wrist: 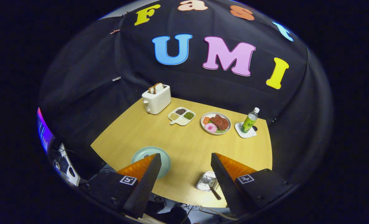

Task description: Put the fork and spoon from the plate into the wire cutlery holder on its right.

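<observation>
Two fingers [184, 158] apart over table [187, 146]

pale green plate [147, 152] half behind one of the fingers [142, 179], wire cutlery holder [207, 181] partly behind the other

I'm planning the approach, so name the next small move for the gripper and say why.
Probably lower the gripper toward the pale green plate, partly hidden behind one finger. The fingers stand open and empty, high above the wooden table. The cutlery holder sits near the other finger, a dark handle poking from it.
</observation>
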`<state>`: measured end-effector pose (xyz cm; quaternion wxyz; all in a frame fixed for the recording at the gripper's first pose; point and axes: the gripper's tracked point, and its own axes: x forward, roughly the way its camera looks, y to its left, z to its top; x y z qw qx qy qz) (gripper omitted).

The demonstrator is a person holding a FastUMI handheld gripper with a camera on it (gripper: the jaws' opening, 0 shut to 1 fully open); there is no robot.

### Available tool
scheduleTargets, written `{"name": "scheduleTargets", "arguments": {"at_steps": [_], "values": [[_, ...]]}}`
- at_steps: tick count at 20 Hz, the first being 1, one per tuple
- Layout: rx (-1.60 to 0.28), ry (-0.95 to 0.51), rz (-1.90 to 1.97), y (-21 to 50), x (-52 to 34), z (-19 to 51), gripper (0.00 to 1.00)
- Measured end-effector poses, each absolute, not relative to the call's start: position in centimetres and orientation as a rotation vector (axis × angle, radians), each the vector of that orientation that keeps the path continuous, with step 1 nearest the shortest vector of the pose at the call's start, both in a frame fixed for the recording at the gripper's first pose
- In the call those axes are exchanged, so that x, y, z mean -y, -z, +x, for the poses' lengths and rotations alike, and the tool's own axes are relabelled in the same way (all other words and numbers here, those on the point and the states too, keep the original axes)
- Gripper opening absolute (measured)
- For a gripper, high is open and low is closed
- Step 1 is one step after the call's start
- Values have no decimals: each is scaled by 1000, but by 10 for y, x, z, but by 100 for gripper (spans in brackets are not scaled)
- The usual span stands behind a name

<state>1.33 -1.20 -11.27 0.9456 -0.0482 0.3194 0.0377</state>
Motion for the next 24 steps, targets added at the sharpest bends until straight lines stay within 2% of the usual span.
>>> {"name": "scheduleTargets", "arguments": {"at_steps": [7, 16, 24], "values": [[-808, -157, 49, 221, -87, 15, 100], [-1125, -125, 23, 355, -120, 24, 100], [-1288, -54, -29, 419, -128, 29, 100]]}}
